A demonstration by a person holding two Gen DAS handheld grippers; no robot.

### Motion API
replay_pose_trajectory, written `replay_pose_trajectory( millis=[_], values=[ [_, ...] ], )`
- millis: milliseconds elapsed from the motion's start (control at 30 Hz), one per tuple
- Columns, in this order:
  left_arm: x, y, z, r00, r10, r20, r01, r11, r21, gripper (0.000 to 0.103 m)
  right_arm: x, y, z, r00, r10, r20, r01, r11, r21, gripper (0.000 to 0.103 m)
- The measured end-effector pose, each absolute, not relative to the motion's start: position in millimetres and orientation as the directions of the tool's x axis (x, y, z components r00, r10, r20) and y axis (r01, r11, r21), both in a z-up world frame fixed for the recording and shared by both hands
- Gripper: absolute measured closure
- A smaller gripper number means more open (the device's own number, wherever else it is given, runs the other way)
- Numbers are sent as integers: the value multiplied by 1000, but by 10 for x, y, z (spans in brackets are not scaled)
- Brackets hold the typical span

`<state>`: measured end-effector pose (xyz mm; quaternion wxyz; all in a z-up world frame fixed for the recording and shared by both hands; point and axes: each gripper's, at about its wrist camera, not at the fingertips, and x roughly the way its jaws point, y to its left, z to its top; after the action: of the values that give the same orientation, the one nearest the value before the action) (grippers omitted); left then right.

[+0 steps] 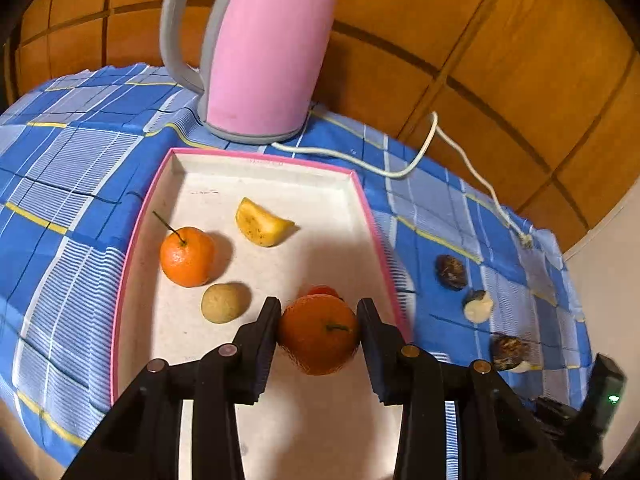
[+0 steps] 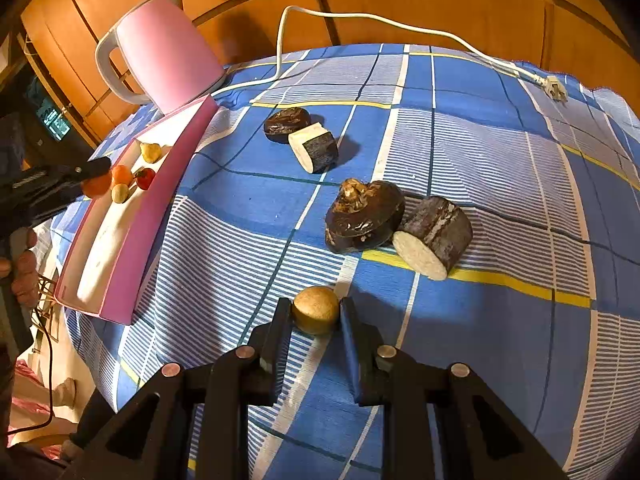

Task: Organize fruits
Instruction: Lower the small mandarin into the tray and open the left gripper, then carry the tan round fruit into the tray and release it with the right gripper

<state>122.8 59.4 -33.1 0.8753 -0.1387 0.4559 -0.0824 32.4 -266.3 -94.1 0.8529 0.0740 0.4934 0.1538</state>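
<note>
Nearby, kettle [image 1: 264,48] and cord [image 1: 420,152] flank tray [image 1: 256,156].

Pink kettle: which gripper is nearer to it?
Left. The left gripper holds an orange over the tray beside the kettle; the right gripper is farther out on the cloth, around a tan fruit.

Behind the table [image 2: 500,152] I see orange-brown wood panelling [image 1: 500,52] w/ dark grooves, prob. cabinet doors, warm light on it. Table's covered w/ a blue/white checked cloth [image 1: 72,168] w/ thin yellow lines. Pink kettle [image 1: 264,48] w/ grey handle stands at the back edge, its white cord [image 2: 400,26] trailing across the cloth to a loose plug [image 2: 556,88]. Far left in right cam: dark unit w/ a small green display [image 2: 54,120]. Pale wall [image 1: 612,264] at right edge.
</note>
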Motion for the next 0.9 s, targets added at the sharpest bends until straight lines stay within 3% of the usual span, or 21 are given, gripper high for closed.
replay_pose_trajectory(
  millis=[133, 167, 200, 267, 500, 600, 900],
  values=[
    [1310, 569, -464, 547, -242, -801, 10, 959, -283, 62, 329, -2667, -941, 464, 332, -821, -193, 943, 272, 79],
    [1309, 568, -480, 544, -239, -804, 8, 960, -280, 55, 329, -2666, -941, 464, 331, -821, -193, 943, 271, 79],
    [1280, 561, -477, 552, -233, -801, 5, 961, -277, 39, 328, -2666, -943, 466, 331, -821, -192, 943, 271, 79],
    [1199, 529, -428, 586, -222, -779, 19, 965, -260, 33, 326, -2664, -943, 467, 329, -820, -190, 944, 270, 79],
    [931, 396, -270, 633, -146, -760, 19, 985, -174, 33, 321, -2647, -942, 474, 322, -819, -190, 946, 262, 79],
    [793, 351, -216, 650, -144, -746, 23, 985, -171, 28, 315, -2647, -942, 478, 319, -819, -191, 947, 258, 79],
    [538, 341, -187, 649, -144, -747, 23, 985, -170, 28, 312, -2588, -918, 485, 295, -823, -186, 955, 232, 79]
  ],
)
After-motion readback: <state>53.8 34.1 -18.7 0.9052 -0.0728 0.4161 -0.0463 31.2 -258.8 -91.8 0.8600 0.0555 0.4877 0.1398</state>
